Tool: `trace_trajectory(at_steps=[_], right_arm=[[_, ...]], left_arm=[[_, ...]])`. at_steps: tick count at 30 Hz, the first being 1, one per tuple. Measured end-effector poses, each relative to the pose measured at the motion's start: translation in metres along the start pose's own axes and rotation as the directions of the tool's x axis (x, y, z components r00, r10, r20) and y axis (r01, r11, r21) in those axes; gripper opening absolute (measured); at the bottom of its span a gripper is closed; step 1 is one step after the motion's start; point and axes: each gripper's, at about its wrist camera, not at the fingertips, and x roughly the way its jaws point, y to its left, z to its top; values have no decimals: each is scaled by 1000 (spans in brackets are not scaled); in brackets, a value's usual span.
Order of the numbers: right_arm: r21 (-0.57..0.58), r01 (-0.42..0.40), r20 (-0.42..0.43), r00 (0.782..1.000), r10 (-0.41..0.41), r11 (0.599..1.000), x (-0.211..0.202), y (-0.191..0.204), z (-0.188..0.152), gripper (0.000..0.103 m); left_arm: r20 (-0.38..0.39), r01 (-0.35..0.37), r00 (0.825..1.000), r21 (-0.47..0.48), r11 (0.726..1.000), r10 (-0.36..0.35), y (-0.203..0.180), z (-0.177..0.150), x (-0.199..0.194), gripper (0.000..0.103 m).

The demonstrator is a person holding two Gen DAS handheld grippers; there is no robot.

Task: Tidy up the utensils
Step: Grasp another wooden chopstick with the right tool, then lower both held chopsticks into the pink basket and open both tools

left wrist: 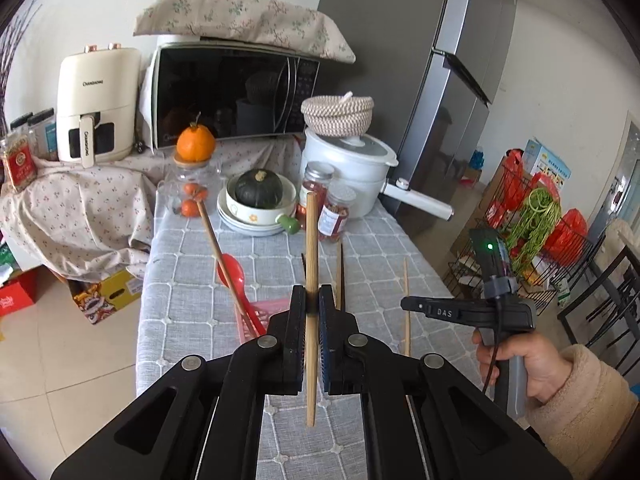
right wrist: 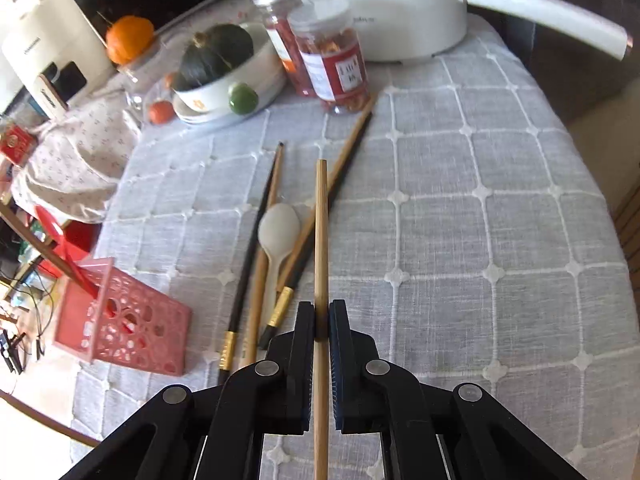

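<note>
My left gripper (left wrist: 313, 300) is shut on a pale wooden chopstick (left wrist: 311, 240) that stands nearly upright above the grey checked tablecloth (left wrist: 192, 300). My right gripper (right wrist: 321, 316) is shut on another wooden chopstick (right wrist: 321, 220), lifted off the cloth. In the left wrist view the right gripper (left wrist: 405, 304) is at the right, held by a hand in a beige sleeve. A pink perforated basket (right wrist: 120, 320) lies left of it with a red spoon (left wrist: 232, 272) and a wooden stick (left wrist: 216, 244) in it. A white spoon (right wrist: 279, 228) and several chopsticks (right wrist: 256, 240) lie on the cloth.
At the table's far end are a bowl with a green squash (right wrist: 216, 56), two red-labelled jars (right wrist: 336, 64), a white pot with a long handle (right wrist: 400, 20) and an orange on a glass jar (left wrist: 195, 142). A microwave (left wrist: 232, 92), an air fryer (left wrist: 96, 104) and a fridge (left wrist: 440, 60) stand behind.
</note>
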Motion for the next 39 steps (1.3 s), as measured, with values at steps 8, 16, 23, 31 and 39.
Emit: trace_trajectory(at_steps=[8, 16, 23, 31, 39], right_arm=[[-104, -29, 241, 969, 53, 994, -78, 43, -5, 5], [-166, -99, 407, 899, 160, 981, -121, 72, -1, 5], [-194, -156, 486, 842, 233, 968, -128, 86, 4, 6], [-220, -204, 460, 841, 285, 954, -102, 105, 8, 6], [-229, -202, 422, 861, 284, 952, -70, 117, 12, 6]], left_arm=[[235, -23, 972, -30, 999, 29, -1, 12, -41, 6], [365, -109, 922, -82, 991, 131, 16, 10, -41, 6], [304, -130, 939, -108, 986, 158, 37, 4, 2, 6], [163, -145, 972, -153, 978, 170, 54, -4, 52, 6], [122, -147, 979, -140, 979, 165, 59, -7, 70, 7]])
